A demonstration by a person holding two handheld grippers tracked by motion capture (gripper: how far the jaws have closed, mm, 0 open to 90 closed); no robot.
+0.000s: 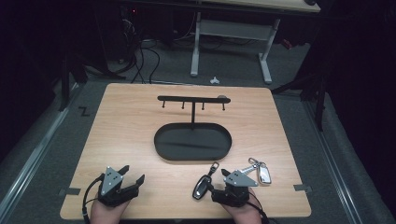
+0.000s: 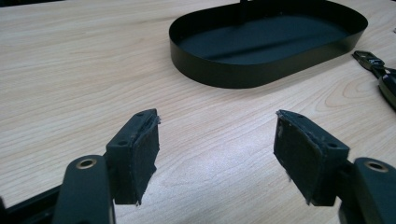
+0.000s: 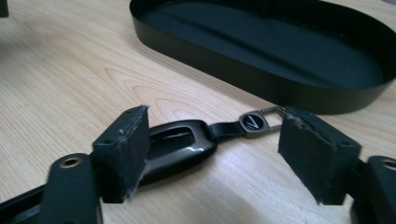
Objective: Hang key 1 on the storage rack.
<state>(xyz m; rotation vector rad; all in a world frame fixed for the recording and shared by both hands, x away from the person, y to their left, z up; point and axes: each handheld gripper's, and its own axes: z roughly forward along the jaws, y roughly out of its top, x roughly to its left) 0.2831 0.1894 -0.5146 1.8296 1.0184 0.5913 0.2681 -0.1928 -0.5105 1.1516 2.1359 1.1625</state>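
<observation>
A black car key fob [image 1: 201, 187] with a short strap and metal clip [image 1: 215, 165] lies flat on the wooden table, near the front edge. My right gripper [image 1: 217, 181] stands open just behind it. In the right gripper view the fob [image 3: 180, 145] lies by the left pad [image 3: 127, 149] and its clip [image 3: 254, 122] reaches across the gap of my right gripper [image 3: 217, 140]; neither pad presses on it. A silver key fob [image 1: 264, 175] on a ring lies to the right. My left gripper [image 1: 134, 173] [image 2: 217, 140] is open over bare wood.
A black oval tray [image 1: 161, 148] [image 2: 219, 77] [image 3: 243, 81] sits mid-table, with a post and a hook bar [image 1: 191, 98] rising from its back. The black fob's strap [image 2: 373, 63] shows at the right edge of the left gripper view. A desk frame stands on the floor beyond.
</observation>
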